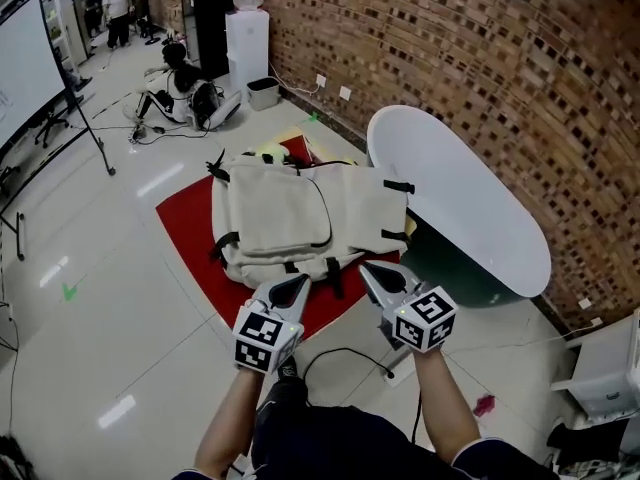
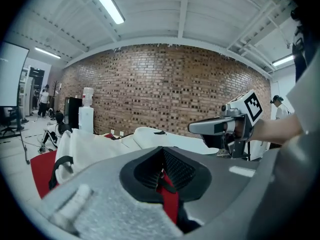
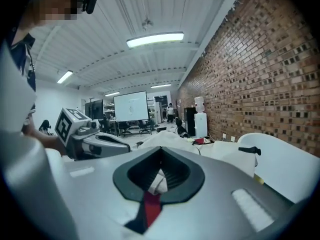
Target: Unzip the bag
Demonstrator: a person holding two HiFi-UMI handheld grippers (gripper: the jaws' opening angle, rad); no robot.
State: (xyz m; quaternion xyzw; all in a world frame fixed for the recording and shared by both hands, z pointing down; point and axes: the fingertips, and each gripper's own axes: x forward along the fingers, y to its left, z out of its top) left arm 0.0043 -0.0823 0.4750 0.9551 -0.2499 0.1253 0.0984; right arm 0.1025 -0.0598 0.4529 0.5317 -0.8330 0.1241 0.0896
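A beige backpack (image 1: 300,218) with black straps lies flat on a red mat (image 1: 185,218) below me, its front pocket edged by a dark zipper line (image 1: 327,213). Both grippers hover side by side just off the bag's near edge, apart from it. My left gripper (image 1: 297,285) is shut and holds nothing; my right gripper (image 1: 369,270) is also shut and empty. In the left gripper view the backpack (image 2: 85,151) lies ahead at the left, with the right gripper (image 2: 197,128) at the right. The right gripper view has the backpack (image 3: 172,139) ahead and the left gripper (image 3: 122,145) at the left.
A white oval table (image 1: 470,198) stands right of the bag, along the brick wall. A black cable (image 1: 340,353) loops on the tiled floor by my feet. Far back, a person (image 1: 180,88) sits on the floor near a water dispenser (image 1: 246,33). A projector screen (image 1: 25,68) stands at left.
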